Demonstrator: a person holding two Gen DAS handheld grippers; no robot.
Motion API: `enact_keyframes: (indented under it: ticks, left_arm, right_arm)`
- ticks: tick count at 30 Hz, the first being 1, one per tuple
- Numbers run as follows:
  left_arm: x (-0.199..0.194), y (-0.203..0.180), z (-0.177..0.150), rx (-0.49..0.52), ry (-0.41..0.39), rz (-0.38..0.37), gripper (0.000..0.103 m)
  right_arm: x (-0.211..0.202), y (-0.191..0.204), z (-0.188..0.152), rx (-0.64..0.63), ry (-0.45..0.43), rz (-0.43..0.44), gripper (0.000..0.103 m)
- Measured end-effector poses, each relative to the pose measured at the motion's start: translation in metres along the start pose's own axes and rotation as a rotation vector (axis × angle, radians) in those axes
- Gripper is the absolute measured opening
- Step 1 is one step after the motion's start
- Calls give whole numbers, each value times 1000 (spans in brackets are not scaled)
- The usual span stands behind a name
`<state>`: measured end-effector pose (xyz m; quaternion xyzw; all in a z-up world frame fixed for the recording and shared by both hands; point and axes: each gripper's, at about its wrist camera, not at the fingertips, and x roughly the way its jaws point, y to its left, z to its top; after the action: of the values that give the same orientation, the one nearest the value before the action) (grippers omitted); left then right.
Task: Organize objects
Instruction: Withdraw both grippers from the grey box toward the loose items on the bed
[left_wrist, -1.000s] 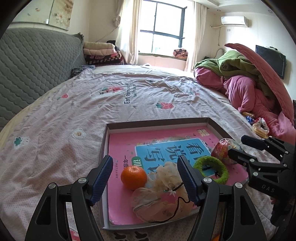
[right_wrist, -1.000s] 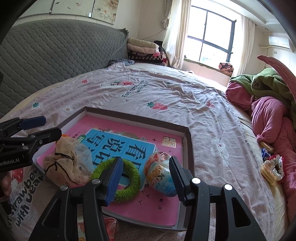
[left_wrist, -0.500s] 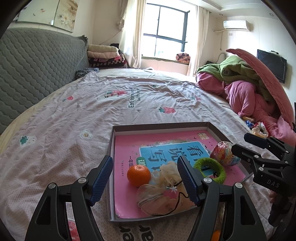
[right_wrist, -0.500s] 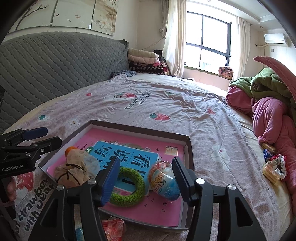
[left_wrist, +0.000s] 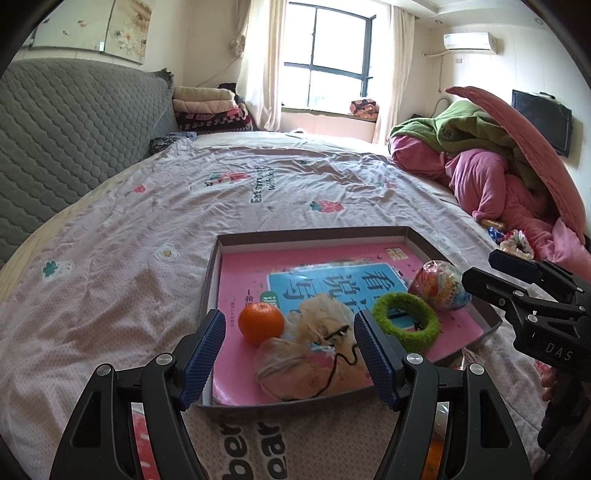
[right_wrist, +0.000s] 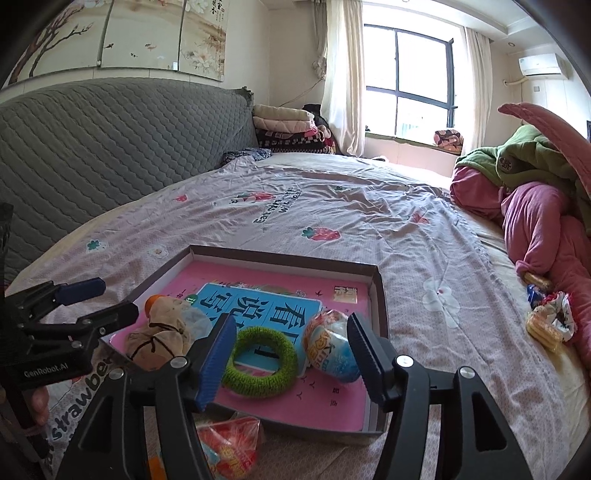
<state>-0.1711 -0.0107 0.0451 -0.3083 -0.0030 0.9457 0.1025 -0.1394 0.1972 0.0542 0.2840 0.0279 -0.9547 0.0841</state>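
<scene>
- Tray (left_wrist: 424, 242) at frame centre holds orange (left_wrist: 261, 322), pouch (left_wrist: 310, 354), green ring (left_wrist: 405, 320), egg toy (left_wrist: 439, 286)
- my left gripper (left_wrist: 290, 354) and right gripper (right_wrist: 291, 356) gape, empty

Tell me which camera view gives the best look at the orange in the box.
The left wrist view: the orange sits whole and unobstructed on the pink book, just ahead of the open left gripper. In the right wrist view only a sliver of it peeks out behind the beige pouch.

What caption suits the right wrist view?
Open right gripper hovers over green ring and wrapped egg in tray.
</scene>
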Motion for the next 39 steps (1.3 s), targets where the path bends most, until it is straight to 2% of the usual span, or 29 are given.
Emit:
enact_keyframes:
  ticks: [13, 26, 39]
  left_arm:
    - [-11, -10, -19, 15, 19, 11, 74]
    - [-26, -20, -35, 27, 32, -19, 74]
    - [-40, -38, -56, 58, 56, -61, 74]
  right_arm:
    - [-17, 1, -8, -22, -15, -31, 62]
    - [-30, 4, -15, -17, -23, -28, 62]
    - [-52, 3, -36, 23, -1, -8, 62]
